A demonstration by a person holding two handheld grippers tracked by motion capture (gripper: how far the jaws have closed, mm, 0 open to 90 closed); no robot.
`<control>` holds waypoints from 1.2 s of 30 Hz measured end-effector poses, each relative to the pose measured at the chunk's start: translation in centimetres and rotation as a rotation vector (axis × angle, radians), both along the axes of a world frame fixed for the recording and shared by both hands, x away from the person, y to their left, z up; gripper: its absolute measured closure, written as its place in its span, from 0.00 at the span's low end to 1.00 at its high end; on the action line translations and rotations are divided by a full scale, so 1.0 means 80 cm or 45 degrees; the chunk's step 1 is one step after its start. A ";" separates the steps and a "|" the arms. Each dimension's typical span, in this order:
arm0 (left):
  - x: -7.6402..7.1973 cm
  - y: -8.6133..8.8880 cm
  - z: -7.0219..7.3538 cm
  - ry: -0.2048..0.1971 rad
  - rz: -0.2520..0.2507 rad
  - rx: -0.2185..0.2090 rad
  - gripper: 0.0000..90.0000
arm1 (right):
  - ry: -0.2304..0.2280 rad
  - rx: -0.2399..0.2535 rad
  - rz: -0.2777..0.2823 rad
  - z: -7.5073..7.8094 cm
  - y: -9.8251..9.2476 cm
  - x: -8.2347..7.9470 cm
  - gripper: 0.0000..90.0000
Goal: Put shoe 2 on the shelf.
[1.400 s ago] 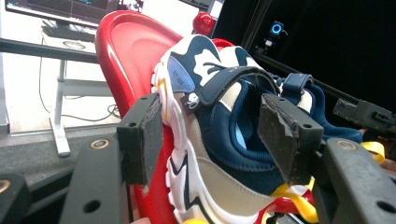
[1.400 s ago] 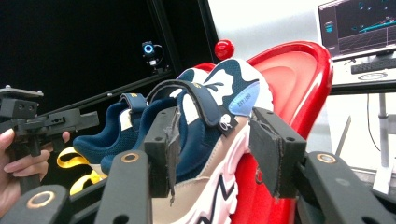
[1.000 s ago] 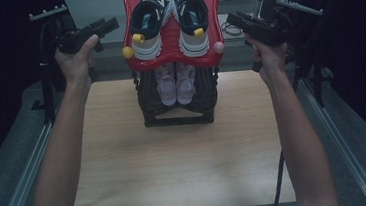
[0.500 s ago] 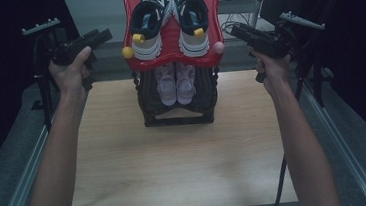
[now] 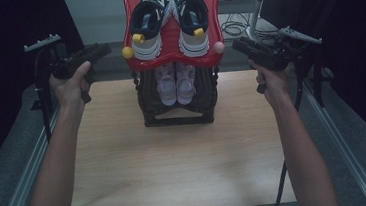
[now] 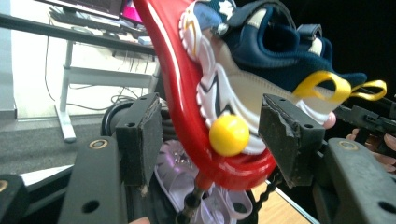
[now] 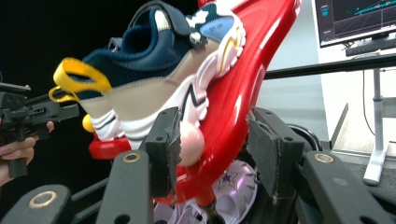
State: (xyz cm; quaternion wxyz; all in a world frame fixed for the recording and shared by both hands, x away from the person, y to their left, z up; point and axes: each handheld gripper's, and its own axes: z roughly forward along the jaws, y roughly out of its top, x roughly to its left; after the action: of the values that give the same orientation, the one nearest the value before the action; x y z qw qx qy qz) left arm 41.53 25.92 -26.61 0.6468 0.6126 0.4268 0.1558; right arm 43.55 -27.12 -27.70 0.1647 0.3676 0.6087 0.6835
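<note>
A red tilted tray (image 5: 171, 38) tops a black rack and carries a pair of navy, white and beige sneakers (image 5: 145, 28). A yellow ball (image 5: 127, 52) marks its left corner, a pink ball (image 5: 219, 47) its right. Lilac sandals (image 5: 175, 81) sit on the tier below. My left gripper (image 5: 103, 50) hovers just left of the yellow ball, open and apart from it. In the left gripper view the yellow ball (image 6: 229, 135) and the tray's edge (image 6: 177, 79) appear between the open jaws of the left gripper (image 6: 212, 121). My right gripper (image 5: 238, 45) is open just right of the pink ball (image 7: 191, 144).
The rack stands at the far middle of a wooden tabletop (image 5: 176, 159). Metal rails (image 5: 22, 182) run along both sides. Behind the table are a desk, cables (image 5: 237, 28) and a monitor (image 7: 355, 18). Dark curtains close off left and right.
Both hands have come down beside the tray, from level with the sneakers to level with the corner balls. The left drifted slightly left, the right slightly right. Jaws unchanged.
</note>
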 end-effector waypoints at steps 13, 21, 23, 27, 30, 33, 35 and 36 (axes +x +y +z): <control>-0.012 0.007 -0.041 0.030 -0.009 0.004 0.44 | 0.030 -0.025 0.014 -0.043 -0.008 -0.005 0.61; -0.019 0.010 -0.076 0.067 -0.004 0.010 0.44 | 0.051 -0.027 0.019 -0.068 -0.012 -0.008 0.61; -0.021 0.011 -0.088 0.080 -0.003 0.014 0.44 | 0.058 -0.034 0.024 -0.080 -0.012 -0.010 0.61; -0.024 0.014 -0.103 0.094 0.002 0.019 0.44 | 0.078 -0.046 0.031 -0.098 -0.012 -0.012 0.60; -0.025 0.015 -0.109 0.099 0.003 0.019 0.44 | 0.095 -0.056 0.032 -0.110 -0.011 -0.013 0.60; -0.028 0.016 -0.117 0.102 0.003 0.022 0.44 | 0.110 -0.060 0.034 -0.117 -0.011 -0.014 0.60; -0.031 0.015 -0.127 0.106 0.001 0.037 0.44 | 0.117 -0.079 0.034 -0.128 -0.011 -0.014 0.60; -0.031 0.015 -0.127 0.106 0.001 0.037 0.44 | 0.117 -0.079 0.034 -0.128 -0.011 -0.014 0.60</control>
State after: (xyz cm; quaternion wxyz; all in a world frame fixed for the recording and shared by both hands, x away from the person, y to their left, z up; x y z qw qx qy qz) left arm 39.08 27.12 -36.76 0.6195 0.6276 0.4513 0.1369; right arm 42.39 -27.99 -37.92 0.1388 0.3851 0.6414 0.6489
